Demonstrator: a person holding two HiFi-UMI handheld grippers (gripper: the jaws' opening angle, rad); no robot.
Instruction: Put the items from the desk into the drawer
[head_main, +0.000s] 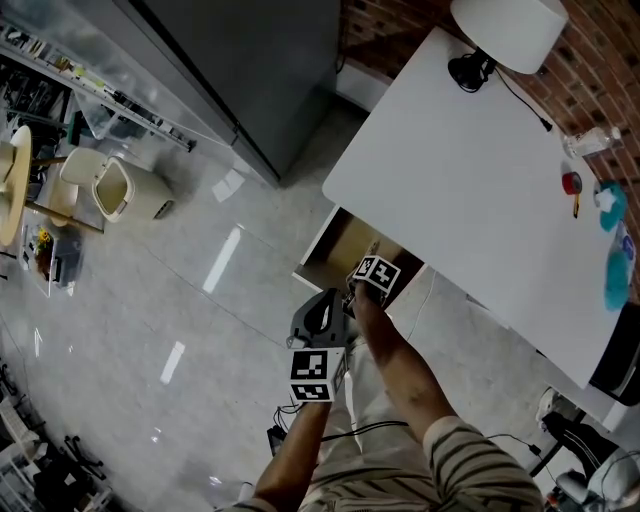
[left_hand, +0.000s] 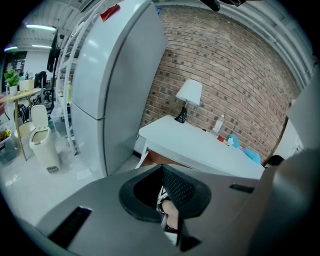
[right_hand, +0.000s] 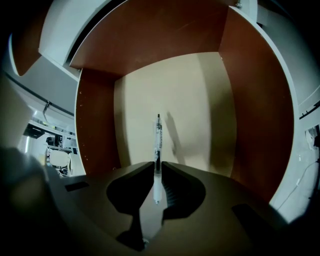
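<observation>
Under the white desk the drawer stands pulled out, with brown walls and a bare pale floor. My right gripper points steeply down into it, shut on a clear pen that sticks out beyond the jaws with its tip just above the floor. My left gripper hangs beside the drawer's front, its jaws closed together with nothing between them. On the desk's far side lie a clear bottle, a small red-capped item and teal items.
A white lamp stands at the desk's corner by the brick wall. A tall grey fridge is left of the desk, and a pale bin sits on the glossy floor. Cables lie by my legs.
</observation>
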